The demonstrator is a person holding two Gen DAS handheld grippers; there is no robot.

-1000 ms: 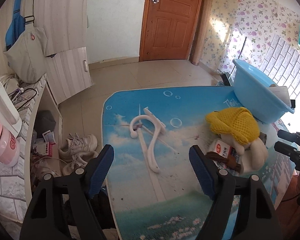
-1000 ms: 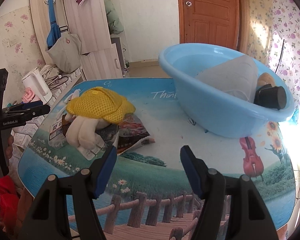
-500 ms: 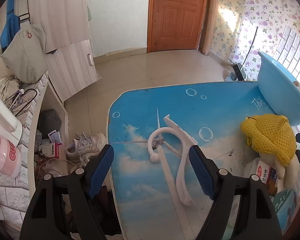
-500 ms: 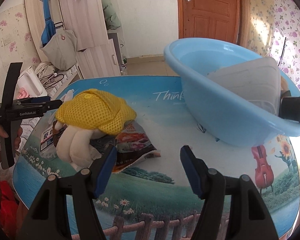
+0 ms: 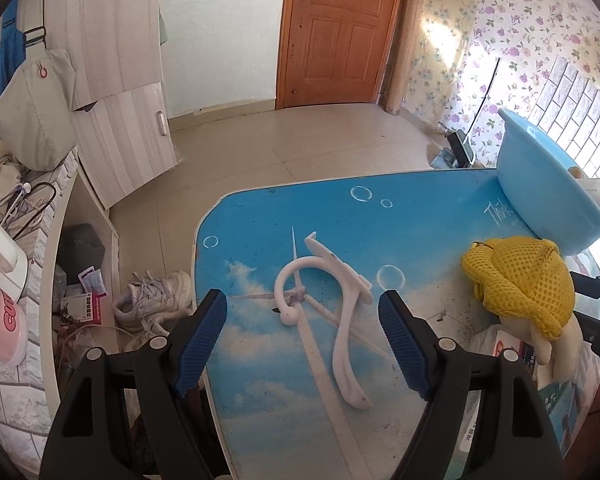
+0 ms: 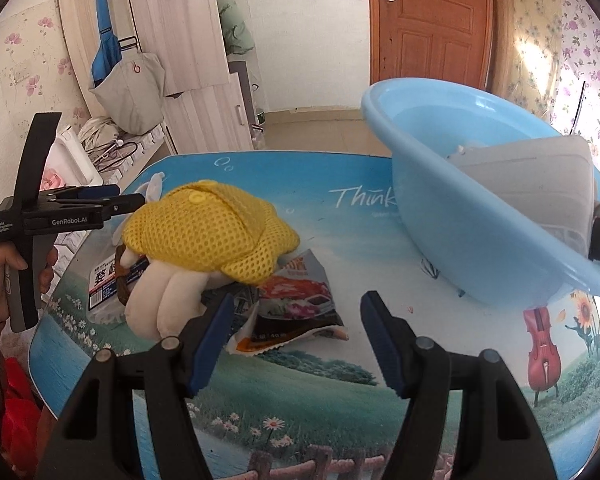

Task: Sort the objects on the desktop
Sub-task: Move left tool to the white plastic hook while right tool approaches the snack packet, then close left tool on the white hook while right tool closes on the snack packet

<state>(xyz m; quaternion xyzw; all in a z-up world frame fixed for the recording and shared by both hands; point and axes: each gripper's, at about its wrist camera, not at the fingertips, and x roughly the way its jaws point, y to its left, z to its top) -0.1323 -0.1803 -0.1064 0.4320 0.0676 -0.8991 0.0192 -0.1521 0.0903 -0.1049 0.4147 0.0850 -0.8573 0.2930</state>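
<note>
1. Lying flat on the table (image 5: 420, 216): white plastic hanger (image 5: 342, 300), hook end curling toward 9 o'clock, long tail trailing toward 6 o'clock.
2. Hovering over it: left gripper (image 5: 303, 332), jaws standing apart, nothing between the pads, hanger sitting in the gap as seen from the left wrist but not touched.
3. Sitting at 3 o'clock of the hanger, well apart: yellow mesh cloth (image 6: 212, 232) draping over a cream plush toy (image 6: 164, 300).
4. Peeking out under the toy: white labelled packet (image 6: 104, 284) toward 9 o'clock, printed snack bag (image 6: 296, 304) toward 4 o'clock.
5. Hanging above the snack bag: right gripper (image 6: 296, 328), jaws apart, gripping nothing; left pad overlapping the toy's edge in view, contact impossible to tell.
6. Resting at 2 o'clock of the mesh cloth: blue basin (image 6: 460, 216), tilting, holding a grey-white plastic container (image 6: 540, 176).
7. Showing at 9 o'clock in the right wrist view: person's hand (image 6: 0, 264) gripping the left gripper's handle.
</note>
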